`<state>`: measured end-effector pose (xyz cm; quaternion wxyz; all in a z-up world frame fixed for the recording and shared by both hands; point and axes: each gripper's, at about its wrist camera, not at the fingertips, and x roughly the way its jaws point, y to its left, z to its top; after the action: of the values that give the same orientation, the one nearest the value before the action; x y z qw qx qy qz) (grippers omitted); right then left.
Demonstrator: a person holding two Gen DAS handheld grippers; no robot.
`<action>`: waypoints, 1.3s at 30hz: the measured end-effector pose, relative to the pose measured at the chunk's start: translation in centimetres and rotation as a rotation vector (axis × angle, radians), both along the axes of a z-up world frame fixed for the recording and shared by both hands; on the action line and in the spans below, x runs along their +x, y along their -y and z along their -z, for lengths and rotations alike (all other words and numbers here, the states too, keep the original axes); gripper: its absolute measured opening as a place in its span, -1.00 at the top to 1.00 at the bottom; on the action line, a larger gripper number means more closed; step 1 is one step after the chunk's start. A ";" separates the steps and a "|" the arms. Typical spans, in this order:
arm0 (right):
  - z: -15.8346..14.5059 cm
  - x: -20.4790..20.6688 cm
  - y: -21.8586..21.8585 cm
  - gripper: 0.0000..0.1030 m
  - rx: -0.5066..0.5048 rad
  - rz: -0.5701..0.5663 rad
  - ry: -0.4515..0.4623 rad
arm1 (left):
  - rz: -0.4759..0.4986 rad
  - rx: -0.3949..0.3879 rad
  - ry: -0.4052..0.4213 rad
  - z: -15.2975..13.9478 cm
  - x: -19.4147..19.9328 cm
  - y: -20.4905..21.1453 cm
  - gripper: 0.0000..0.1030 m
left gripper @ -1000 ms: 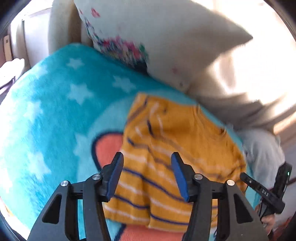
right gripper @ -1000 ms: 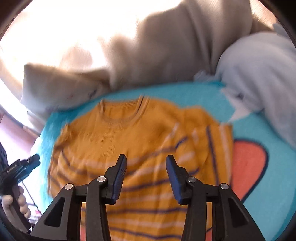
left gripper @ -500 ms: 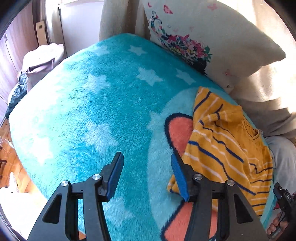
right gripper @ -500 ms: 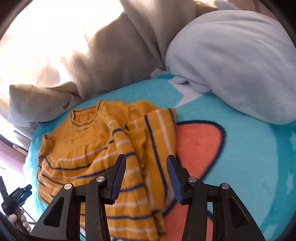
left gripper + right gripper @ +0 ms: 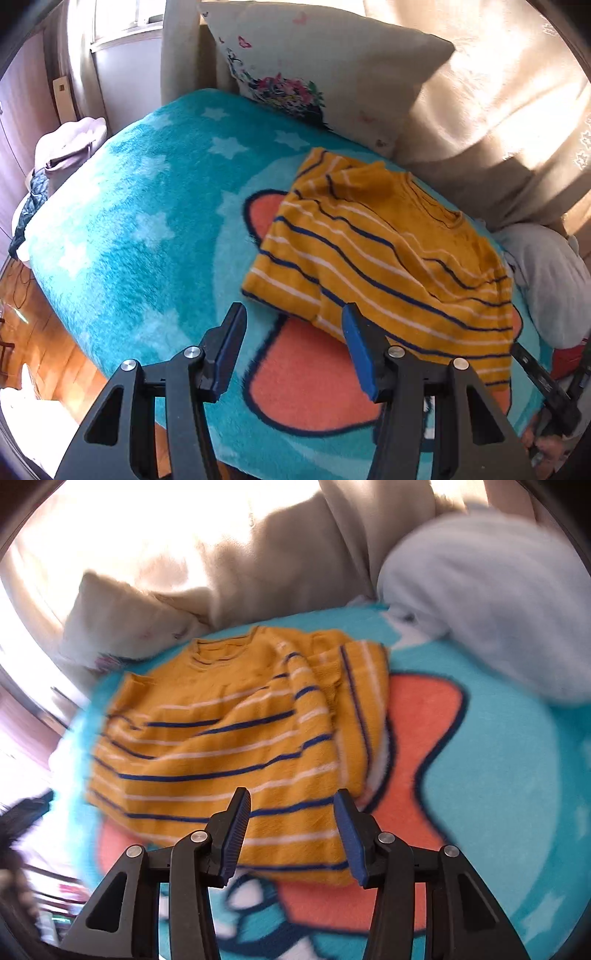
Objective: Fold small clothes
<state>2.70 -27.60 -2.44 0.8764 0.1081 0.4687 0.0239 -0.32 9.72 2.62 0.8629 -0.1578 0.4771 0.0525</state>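
A small mustard-yellow sweater point(image 5: 384, 254) with navy and white stripes lies on a bed covered by a turquoise blanket point(image 5: 147, 221) printed with white stars and a large orange shape outlined in dark blue. In the left wrist view the sweater sits right of centre, partly folded, with one side turned over the body so that a striped flap lies across the top; its neckline points toward the upper right of the frame, and its lower hem reaches down to the right edge of the orange shape. The left claw point(image 5: 293, 347) hangs at the bottom centre of that frame, its blue-padded jaws parted with nothing between them, above the blanket just beside the sweater's near corner and not touching it. A cream pillow point(image 5: 325, 74) with a flower print leans at the top of the frame, a beige curtain point(image 5: 498, 110) falls at the upper right, and a pale grey cushion point(image 5: 550, 280) lies at the right edge. In the right wrist view, which is somewhat blurred, the sweater point(image 5: 236, 738) fills the centre-left, neckline toward the top, its folded-over side along the right. The right claw point(image 5: 291, 830) sits at the bottom centre over the sweater's lower hem, jaws apart and gripping nothing; whether it touches the cloth cannot be told. The pale grey cushion point(image 5: 491, 598) fills the upper right there.
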 end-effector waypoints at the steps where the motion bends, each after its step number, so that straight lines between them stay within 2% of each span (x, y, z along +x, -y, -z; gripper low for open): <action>1: 0.1 0.2 -0.1 -0.01 -0.048 0.020 0.019 | 0.006 -0.004 0.001 0.0 -0.3 0.4 -0.02; 2: 0.5 0.6 0.1 -0.11 -0.076 0.041 0.032 | 0.012 -0.002 0.002 0.0 -0.6 0.8 -0.02; 4: 1.6 1.6 0.6 -0.14 -0.071 0.049 0.010 | 0.026 0.012 0.002 0.1 -1.2 1.6 -0.02; 5: 2.2 2.2 0.8 0.03 -0.059 0.040 -0.003 | 0.028 0.015 0.000 0.2 -1.4 1.8 -0.02; 6: 2.7 2.7 1.0 0.43 -0.041 0.023 -0.017 | 0.028 0.014 -0.003 0.3 -1.6 1.9 -0.02; 7: 3.1 3.1 1.2 0.73 -0.005 -0.002 -0.038 | 0.027 0.011 -0.009 0.4 -1.9 2.0 -0.02; 9: 2.7 3.3 2.4 0.79 0.049 0.018 -0.043 | 0.020 0.010 -0.010 0.3 -2.4 1.8 -0.02; 11: 2.4 3.3 4.0 0.98 0.052 0.075 -0.054 | 0.003 0.019 -0.012 0.3 -3.0 1.3 -0.02; 13: 2.8 3.3 6.1 0.98 -0.053 0.176 -0.076 | -0.015 0.019 -0.018 0.2 -3.4 0.6 -0.02; 15: 3.3 3.2 8.4 0.96 -0.019 0.239 -0.121 | -0.033 0.022 -0.026 0.2 -3.7 -0.1 -0.02; 16: 3.0 2.9 9.3 0.93 0.015 0.259 -0.117 | -0.042 0.022 -0.028 0.2 -3.8 -0.5 -0.02; 17: 2.0 2.4 9.5 0.92 0.050 0.254 -0.072 | -0.051 0.018 -0.030 0.2 -3.9 -0.8 -0.02; 21: -1.1 3.5 5.3 0.92 0.120 0.061 0.021 | -0.048 0.005 -0.033 0.6 -3.1 -1.3 -0.02; 23: -1.5 5.3 2.3 0.87 0.179 -0.029 0.020 | -0.035 -0.006 -0.033 0.7 -2.4 -1.3 -0.02; 24: -1.2 6.3 1.2 0.82 0.206 -0.055 0.006 | -0.024 -0.013 -0.029 0.7 -2.0 -1.4 -0.02; 26: 0.3 8.7 -0.7 0.49 0.235 -0.093 -0.058 | -0.002 -0.011 -0.015 0.4 -1.5 -1.7 -0.02; 27: 1.6 9.9 -1.2 0.49 0.200 -0.079 -0.101 | 0.006 -0.006 -0.009 0.2 -1.3 -2.0 -0.02; 28: 2.8 11.0 -1.1 0.68 0.106 -0.031 -0.137 | 0.012 0.005 -0.001 0.0 -1.3 -2.6 -0.02; 29: 3.2 11.3 -0.7 1.00 0.017 0.021 -0.142 | 0.010 0.015 0.003 -0.2 -1.3 -3.2 -0.02; 30: 2.8 11.3 -0.6 1.00 -0.036 0.070 -0.140 | 0.008 0.029 0.008 -0.4 -1.3 -4.0 -0.03; 32: 0.4 10.4 -2.0 0.80 -0.119 0.136 -0.102 | 0.006 0.054 0.013 -0.5 -1.3 -5.6 -0.05; 34: -1.7 10.5 -5.2 0.80 -0.118 0.057 -0.047 | 0.002 0.055 0.006 -0.4 -0.8 -7.4 -0.05; 36: -3.3 11.2 -10.1 0.80 -0.031 -0.094 -0.025 | 0.006 0.034 0.006 -0.2 -0.1 -9.1 -0.05; 38: -3.5 12.4 -14.7 0.80 0.058 -0.188 -0.034 | 0.008 0.028 0.008 0.0 0.5 -10.4 -0.05; 39: -3.1 13.3 -17.3 0.80 0.060 -0.216 -0.048 | 0.011 0.026 0.008 0.0 0.6 -10.8 -0.05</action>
<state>16.05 -10.31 0.71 0.8535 0.0840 0.4976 0.1296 0.25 20.52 2.59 0.8671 -0.1440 0.4739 0.0533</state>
